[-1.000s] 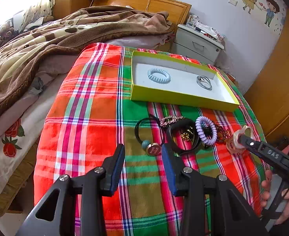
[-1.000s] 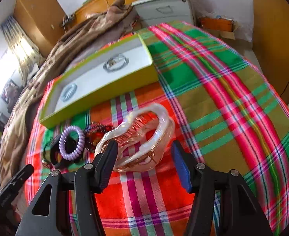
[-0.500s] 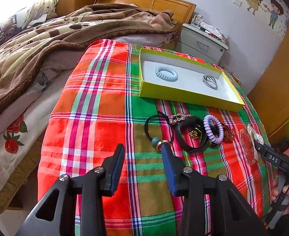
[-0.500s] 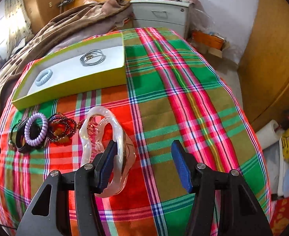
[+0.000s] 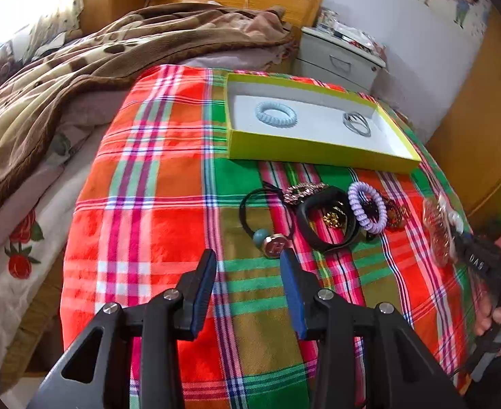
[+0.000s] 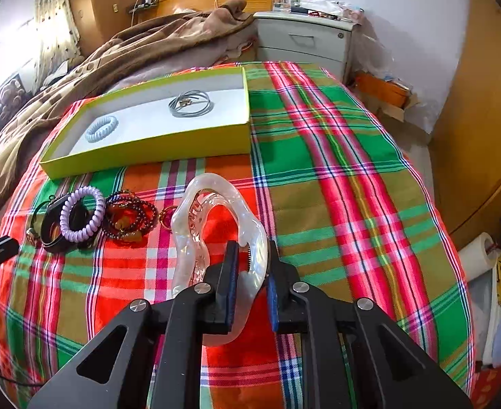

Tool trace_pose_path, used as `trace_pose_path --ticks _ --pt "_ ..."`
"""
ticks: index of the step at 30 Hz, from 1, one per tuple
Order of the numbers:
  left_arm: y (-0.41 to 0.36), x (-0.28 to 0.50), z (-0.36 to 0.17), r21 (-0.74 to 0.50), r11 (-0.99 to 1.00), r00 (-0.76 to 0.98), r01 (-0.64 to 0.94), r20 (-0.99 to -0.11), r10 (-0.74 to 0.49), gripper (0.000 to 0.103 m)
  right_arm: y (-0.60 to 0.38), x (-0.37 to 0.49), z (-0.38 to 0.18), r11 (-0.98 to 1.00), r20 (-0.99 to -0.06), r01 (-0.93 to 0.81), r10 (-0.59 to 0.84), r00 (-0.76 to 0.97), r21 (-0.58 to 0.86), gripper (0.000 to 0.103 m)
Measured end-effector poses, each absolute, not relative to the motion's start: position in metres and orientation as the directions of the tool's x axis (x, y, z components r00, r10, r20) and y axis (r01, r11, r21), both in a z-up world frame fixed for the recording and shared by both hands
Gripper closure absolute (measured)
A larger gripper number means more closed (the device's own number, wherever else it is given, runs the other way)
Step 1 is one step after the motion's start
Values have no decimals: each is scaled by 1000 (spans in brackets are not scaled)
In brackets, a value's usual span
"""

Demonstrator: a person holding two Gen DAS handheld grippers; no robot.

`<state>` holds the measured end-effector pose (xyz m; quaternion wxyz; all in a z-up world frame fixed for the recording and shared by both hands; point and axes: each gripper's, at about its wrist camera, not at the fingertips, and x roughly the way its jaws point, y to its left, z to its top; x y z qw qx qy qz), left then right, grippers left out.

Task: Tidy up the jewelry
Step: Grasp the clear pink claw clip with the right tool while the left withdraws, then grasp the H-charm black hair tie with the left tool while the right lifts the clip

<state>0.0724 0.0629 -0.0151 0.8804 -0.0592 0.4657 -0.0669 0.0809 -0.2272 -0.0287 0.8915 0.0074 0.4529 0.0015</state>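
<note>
In the left wrist view, the left gripper is held open over the plaid cloth, with nothing between its jaws. A yellow-green box is seen toward the far edge of the cloth, and in it lie a pale blue spiral hair tie and a grey wire bangle. Between the box and the gripper a loose cluster is found: a black elastic with a bead and a round charm, a black band and a lilac spiral hair tie. At the cloth's right edge a translucent pink hair claw clip is seen at the tip of the right gripper. In the right wrist view, the jaws of that gripper are being closed on the clip; one curved side of it sits between the pads, which appear to press on it, while the toothed side stands free to the left. Just left of the clip, dark beaded bracelets and the lilac tie are seen, near the box's front wall. The clip is judged light, rigid and glossy, so slipping or cracking under a hard squeeze seems possible; the broad arched side now between the pads seems the better hold, and the thin teeth and the spring hinge are best left alone
</note>
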Motion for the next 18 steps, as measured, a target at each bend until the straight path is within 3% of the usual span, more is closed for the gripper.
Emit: trace_pose_path --ticks 18 --pt "37 95 -27 -85 994 536 70 -837 -110 62 -224 79 -27 999 -802 -21 50 596 47 88"
